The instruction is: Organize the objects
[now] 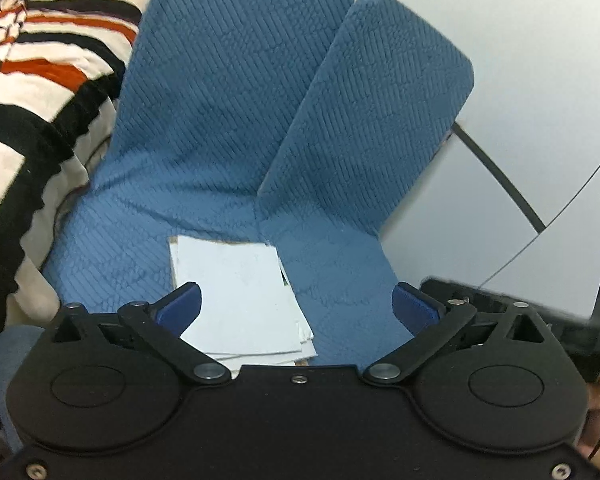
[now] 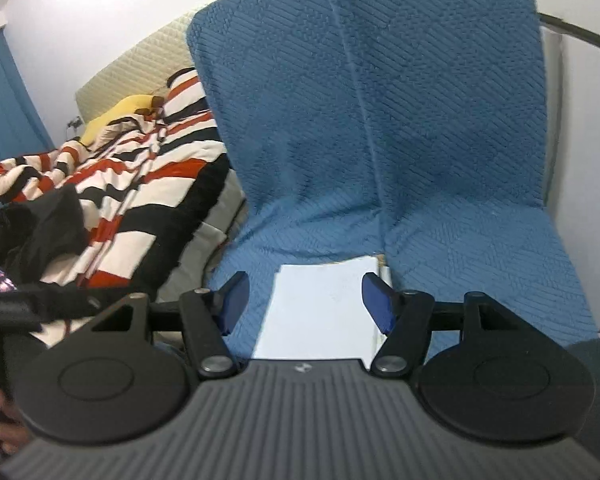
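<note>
A stack of white papers (image 1: 240,300) lies on the seat of a blue quilted couch (image 1: 228,112). My left gripper (image 1: 296,304) is open and empty just above the stack, its left blue finger over the paper's near left edge. In the right wrist view the same papers (image 2: 324,312) lie between the spread blue fingers of my right gripper (image 2: 304,300), which is open and empty and hovers close over them. The near edge of the stack is hidden behind each gripper body.
A red, black and white striped blanket (image 2: 132,184) is heaped to the left of the couch (image 2: 380,120), with a yellow item (image 2: 116,116) and dark clothing (image 2: 44,224) beyond. A pale wall panel (image 1: 540,80) stands to the right. The right gripper's body (image 1: 580,320) shows at the left view's right edge.
</note>
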`<move>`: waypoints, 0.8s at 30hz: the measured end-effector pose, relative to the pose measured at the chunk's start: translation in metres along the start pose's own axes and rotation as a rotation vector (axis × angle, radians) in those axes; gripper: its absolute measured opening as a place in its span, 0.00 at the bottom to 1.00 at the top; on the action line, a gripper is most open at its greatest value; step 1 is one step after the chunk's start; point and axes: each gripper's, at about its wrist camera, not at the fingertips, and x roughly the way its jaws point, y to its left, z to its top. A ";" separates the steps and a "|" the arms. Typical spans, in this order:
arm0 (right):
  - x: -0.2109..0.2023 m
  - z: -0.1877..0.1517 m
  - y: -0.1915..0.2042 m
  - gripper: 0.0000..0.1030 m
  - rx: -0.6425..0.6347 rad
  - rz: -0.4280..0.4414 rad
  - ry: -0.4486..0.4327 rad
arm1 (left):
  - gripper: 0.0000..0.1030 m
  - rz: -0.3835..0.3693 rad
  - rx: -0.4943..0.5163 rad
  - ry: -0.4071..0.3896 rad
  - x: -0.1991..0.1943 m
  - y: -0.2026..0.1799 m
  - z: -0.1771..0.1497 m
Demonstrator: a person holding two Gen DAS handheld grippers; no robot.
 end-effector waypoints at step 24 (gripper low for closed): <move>-0.011 -0.063 0.009 0.63 0.015 -0.092 0.012 | 0.99 0.073 -0.010 0.040 -0.001 0.006 -0.054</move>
